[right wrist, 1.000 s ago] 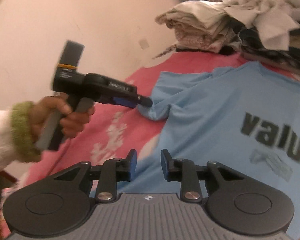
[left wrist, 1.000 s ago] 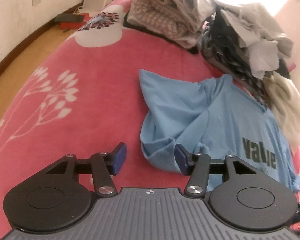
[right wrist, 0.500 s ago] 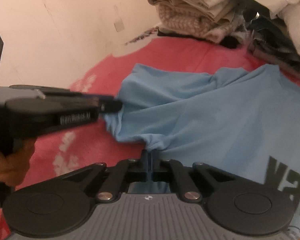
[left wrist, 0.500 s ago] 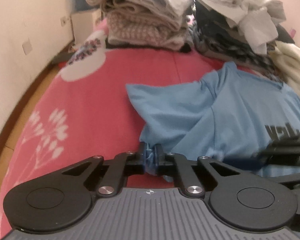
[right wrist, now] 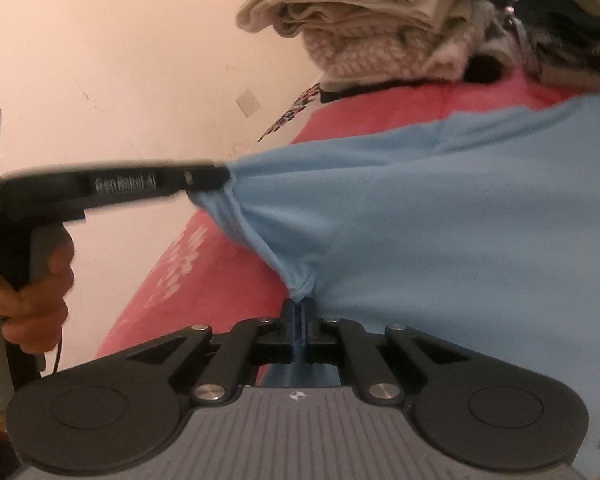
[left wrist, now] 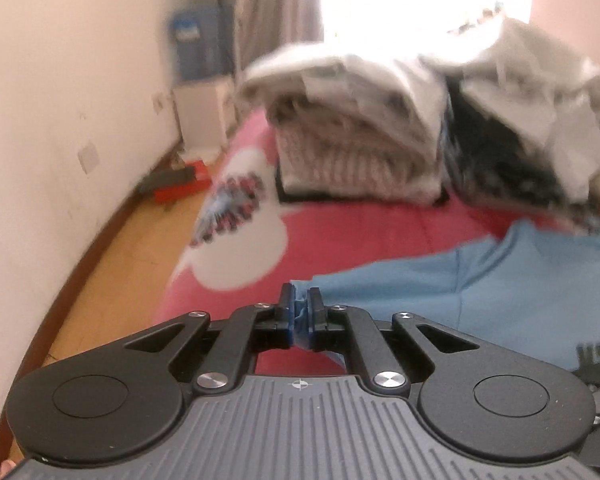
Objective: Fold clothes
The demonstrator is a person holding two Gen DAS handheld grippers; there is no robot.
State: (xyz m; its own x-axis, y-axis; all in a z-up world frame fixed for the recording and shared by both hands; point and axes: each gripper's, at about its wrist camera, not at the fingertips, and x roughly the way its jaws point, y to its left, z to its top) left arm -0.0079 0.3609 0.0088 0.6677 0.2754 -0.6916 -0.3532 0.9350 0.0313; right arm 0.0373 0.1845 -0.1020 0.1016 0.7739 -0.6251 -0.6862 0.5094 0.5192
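Both grippers pinch the edge of the blue shirt [right wrist: 440,216] over the pink bed [left wrist: 340,236].

In the left wrist view, bare floor [left wrist: 116,264] runs at 9 o'clock between the wall [left wrist: 60,120] and the bed edge; the left gripper [left wrist: 299,316] is closed on a bunched shirt edge, and free pink cover lies at 11 o'clock in front of it. The folded stack [left wrist: 352,140] and a loose pile [left wrist: 532,136] fill 12 to 2 o'clock. In the right wrist view, a hand [right wrist: 32,280] holds the left gripper at 9 o'clock; the shirt edge stretches tight from it to the right gripper [right wrist: 298,316], which is closed on a fabric fold. The shirt spreads toward 3 o'clock.
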